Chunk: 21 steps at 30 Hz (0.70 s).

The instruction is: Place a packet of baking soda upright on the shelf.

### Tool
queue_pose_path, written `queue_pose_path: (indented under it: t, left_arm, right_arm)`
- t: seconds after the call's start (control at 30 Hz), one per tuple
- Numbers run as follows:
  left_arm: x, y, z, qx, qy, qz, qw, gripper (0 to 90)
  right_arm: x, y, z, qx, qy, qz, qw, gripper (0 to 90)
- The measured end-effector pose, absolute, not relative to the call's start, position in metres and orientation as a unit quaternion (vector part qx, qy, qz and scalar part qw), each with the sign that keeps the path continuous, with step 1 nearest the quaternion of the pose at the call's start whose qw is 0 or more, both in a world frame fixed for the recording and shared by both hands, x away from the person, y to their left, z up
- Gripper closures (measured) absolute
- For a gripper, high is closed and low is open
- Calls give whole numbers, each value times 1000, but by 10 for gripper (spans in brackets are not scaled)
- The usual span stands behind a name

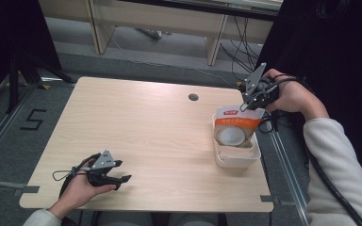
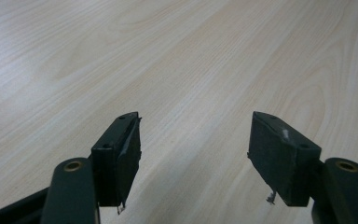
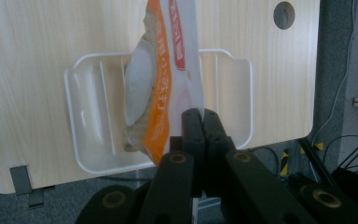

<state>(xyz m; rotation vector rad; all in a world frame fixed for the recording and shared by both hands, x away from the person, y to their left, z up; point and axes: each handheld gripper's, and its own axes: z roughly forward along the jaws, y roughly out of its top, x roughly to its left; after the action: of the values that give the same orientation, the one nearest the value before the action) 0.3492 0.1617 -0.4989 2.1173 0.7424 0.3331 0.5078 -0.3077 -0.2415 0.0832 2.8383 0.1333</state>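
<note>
Right gripper (image 3: 200, 119) pinching top edge of orange-white snack bag (image 3: 161, 79), bag dangling over clear plastic tray (image 3: 88, 112) at counter's (image 1: 136, 127) right edge. Left gripper (image 2: 193, 149) spread wide, nothing inside, resting near counter's front-left corner.

A packet (image 1: 236, 127) is held above a tray (image 1: 237, 160) at the table's (image 1: 146, 136) right edge, well apart from the left gripper (image 1: 122, 178).

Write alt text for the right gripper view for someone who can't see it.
The right claw is shut on the clear edge of an orange-and-white snack bag, which hangs above a clear plastic tray on a light wooden table.
</note>
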Motion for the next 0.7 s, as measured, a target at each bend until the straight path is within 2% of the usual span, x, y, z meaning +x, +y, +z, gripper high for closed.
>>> queue_pose_path:
  t: [0.37, 0.7]
  left_arm:
    - [349, 162, -499, 846, 296, 130, 424, 334]
    - [349, 162, -499, 846, 296, 130, 424, 334]
  right_arm:
    - [507, -306, -240, 11, 985, 33, 171, 900]
    - [509, -307, -245, -1, 985, 25, 173, 900]
